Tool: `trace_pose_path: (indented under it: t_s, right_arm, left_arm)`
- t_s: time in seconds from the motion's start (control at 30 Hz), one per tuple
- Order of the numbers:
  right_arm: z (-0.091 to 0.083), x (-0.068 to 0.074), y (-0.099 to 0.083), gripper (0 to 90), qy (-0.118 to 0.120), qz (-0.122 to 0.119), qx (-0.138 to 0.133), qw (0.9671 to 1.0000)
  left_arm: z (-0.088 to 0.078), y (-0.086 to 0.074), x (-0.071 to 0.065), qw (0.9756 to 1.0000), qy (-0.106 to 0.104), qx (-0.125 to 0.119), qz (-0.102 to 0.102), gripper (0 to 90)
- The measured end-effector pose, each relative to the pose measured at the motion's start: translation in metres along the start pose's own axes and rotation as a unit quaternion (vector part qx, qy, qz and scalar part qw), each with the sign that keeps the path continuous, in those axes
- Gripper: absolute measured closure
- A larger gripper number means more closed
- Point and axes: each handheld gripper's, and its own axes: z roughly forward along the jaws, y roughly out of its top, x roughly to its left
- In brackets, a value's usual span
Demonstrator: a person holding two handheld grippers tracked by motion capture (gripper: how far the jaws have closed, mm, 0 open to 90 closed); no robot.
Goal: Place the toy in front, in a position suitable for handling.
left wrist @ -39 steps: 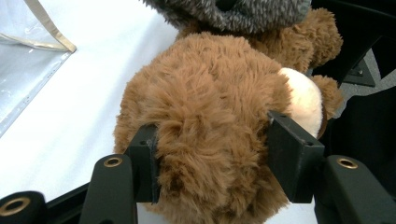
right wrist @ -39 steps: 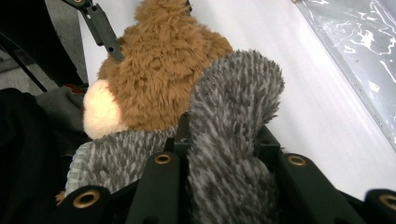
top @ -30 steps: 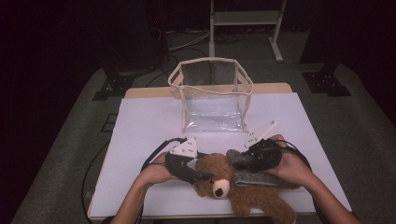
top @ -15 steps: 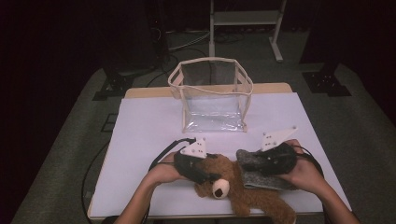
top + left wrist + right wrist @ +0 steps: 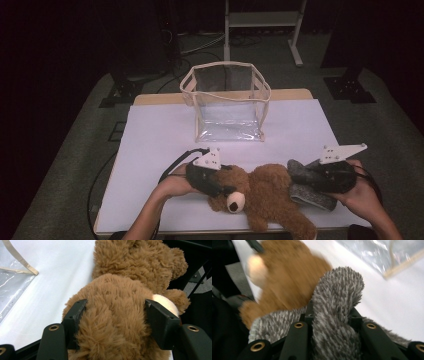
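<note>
L: my left gripper [image 5: 216, 184] clamps the bear's [image 5: 265, 192] head, forearm low at bear's left | R: my right gripper [image 5: 320, 176] pinches grey plush [image 5: 307, 195] right of bear, hand cupped underneath

High view was dim overall: room around the worktop [image 5: 160, 135] fell to near black, only the white sheet lit evenly from above, soft shadows. Slightly soft, low detail. Clear bag [image 5: 227, 102] showed mild glare on its bottom panel. Left gripper view was sharp and bright, fur on the brown teddy [image 5: 117, 315] crisp. Right gripper view had motion blur: teddy smeared, grey plush [image 5: 337, 302] sharper, white sheet near blown out.
</note>
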Motion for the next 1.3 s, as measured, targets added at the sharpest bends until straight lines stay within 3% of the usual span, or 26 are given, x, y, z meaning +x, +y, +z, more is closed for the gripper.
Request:
trace_pose_path:
  t_s: [0.13, 0.3, 0.53, 0.77, 0.93, 1.13, 1.2, 1.3]
  right_arm:
    - [-0.004, -0.013, -0.023, 69.0, 0.013, 0.044, -0.016, 0.9988]
    - [-0.013, -0.021, -0.035, 69.1, 0.005, 0.066, -0.023, 0.9975]
    - [-0.017, -0.018, -0.014, 69.1, 0.000, 0.043, -0.027, 0.9987]
    - [-0.020, -0.010, 0.029, 69.1, 0.017, -0.003, -0.044, 0.9989]
    - [-0.014, -0.004, 0.050, 69.1, 0.046, -0.016, -0.066, 0.9966]
    - [0.023, -0.002, 0.036, 69.0, 0.058, -0.012, -0.012, 0.9982]
    - [0.030, -0.003, 0.027, 69.1, 0.074, 0.006, -0.013, 0.9971]
    - [0.029, -0.002, 0.019, 69.4, 0.079, 0.016, -0.020, 0.9965]
  left_arm:
    - [0.000, 0.000, -0.001, 1.0000, 0.001, -0.002, -0.002, 37.2]
    - [0.000, -0.001, 0.000, 1.0000, 0.000, -0.002, 0.000, 37.2]
    - [-0.001, -0.001, -0.002, 1.0000, 0.000, 0.001, 0.005, 37.2]
    - [-0.001, -0.001, -0.003, 1.0000, 0.000, 0.000, 0.007, 37.4]
    - [-0.001, -0.001, -0.004, 1.0000, 0.001, 0.001, 0.008, 37.5]
    - [-0.001, -0.001, -0.003, 1.0000, -0.001, 0.000, 0.007, 37.2]
    - [-0.001, -0.002, -0.002, 1.0000, -0.004, -0.003, 0.004, 36.2]
    - [0.000, -0.001, 0.000, 0.9999, -0.011, -0.009, -0.010, 28.8]
